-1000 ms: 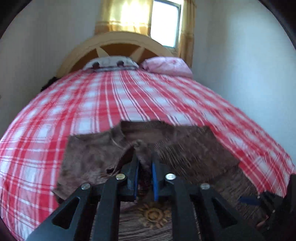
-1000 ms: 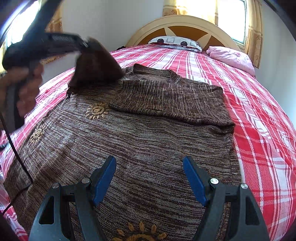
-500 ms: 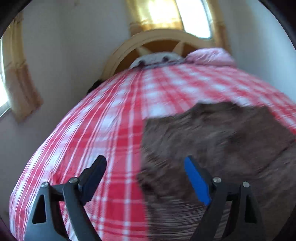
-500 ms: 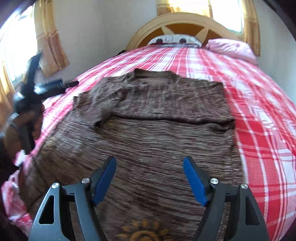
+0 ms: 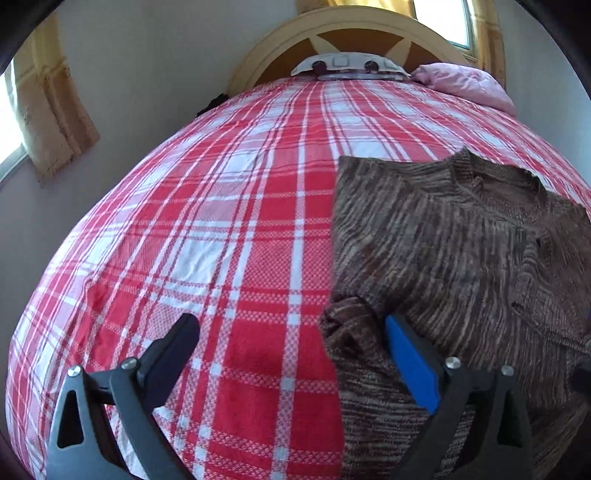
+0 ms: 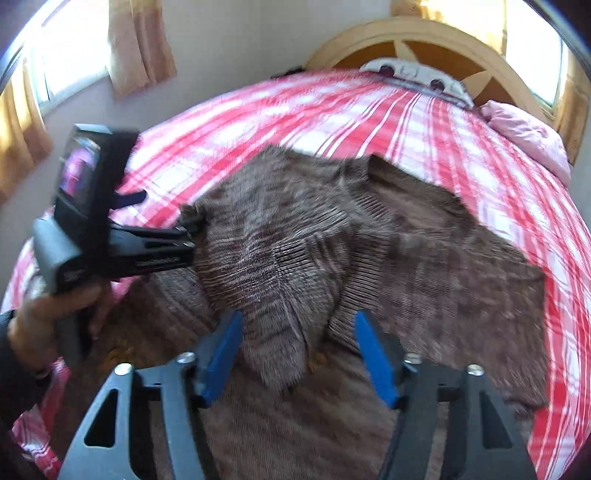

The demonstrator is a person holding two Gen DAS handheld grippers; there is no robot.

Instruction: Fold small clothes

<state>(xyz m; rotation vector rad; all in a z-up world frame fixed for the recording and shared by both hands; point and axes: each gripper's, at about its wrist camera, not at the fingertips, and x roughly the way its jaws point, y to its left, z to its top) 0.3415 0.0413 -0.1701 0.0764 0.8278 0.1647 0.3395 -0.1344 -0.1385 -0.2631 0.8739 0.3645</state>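
Brown knit sweater on plaid bedspread

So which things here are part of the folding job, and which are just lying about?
Job: brown striped knitted sweater; left gripper, open; right gripper, open.

Lying about: pink pillow; grey-white cushion; red-and-white checked bedsheet.

Bare plaid bedspread left of sweater; pillows + headboard at far end only.
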